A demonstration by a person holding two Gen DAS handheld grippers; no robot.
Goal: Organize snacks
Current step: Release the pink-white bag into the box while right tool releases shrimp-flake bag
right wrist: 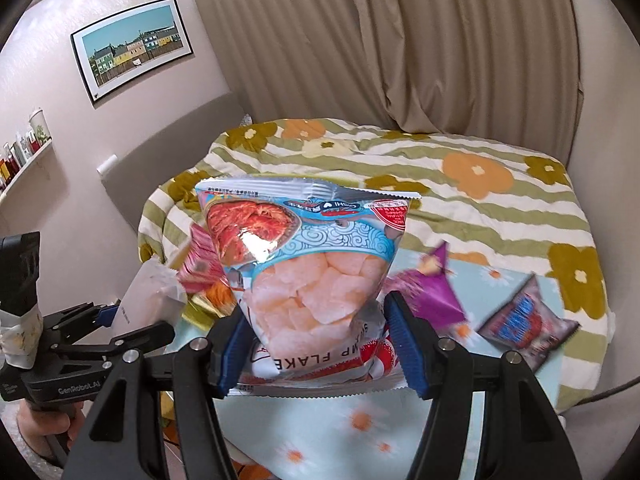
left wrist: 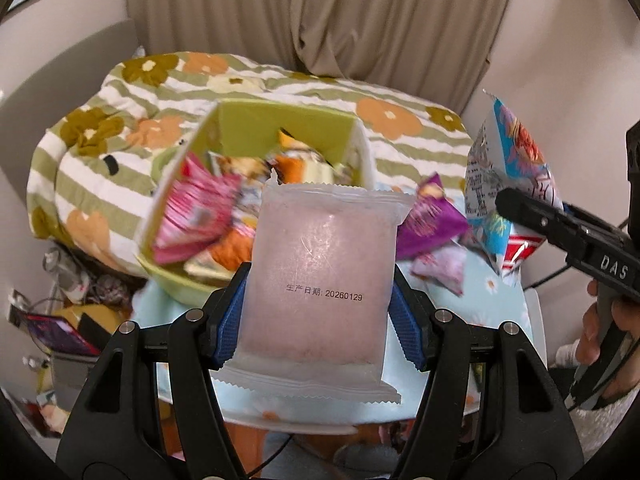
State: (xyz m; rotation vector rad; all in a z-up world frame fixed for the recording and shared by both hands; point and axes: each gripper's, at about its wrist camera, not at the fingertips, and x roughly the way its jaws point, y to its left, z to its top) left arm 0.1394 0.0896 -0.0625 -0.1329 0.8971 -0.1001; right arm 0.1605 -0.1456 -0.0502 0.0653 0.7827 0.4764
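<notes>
- left tool (left wrist: 318, 300): blue pads clamped on both side edges of a frosted pinkish packet (left wrist: 320, 280), held upright, printed date code facing the camera
- right tool (right wrist: 316, 332): blue pads clamped on the lower sides of a shrimp flake bag (right wrist: 308, 272), bag upside down, lettering inverted
- right tool also seen from the left wrist at the right edge, bag (left wrist: 506, 184) held up in the air; a hand (left wrist: 608, 344) grips its handle
- left tool seen from the right wrist at lower left (right wrist: 112, 316), packet (right wrist: 150, 300) sticking up from it
- green box (left wrist: 288, 128) behind the packet, open top, holding mixed snacks incl. a pink packet (left wrist: 196, 216); motion-blurred
- purple snack bag (left wrist: 430, 220) lying on the surface (left wrist: 504, 320) just right of the box; light blue floral cloth on the surface
- dark red-blue snack bag (right wrist: 528, 324) on the surface, right of the purple bag (right wrist: 432, 296), apart from it
- bed with striped floral quilt (right wrist: 480, 176) behind the surface, beige curtain (right wrist: 400, 40) beyond
- framed picture (right wrist: 132, 46) on the wall
</notes>
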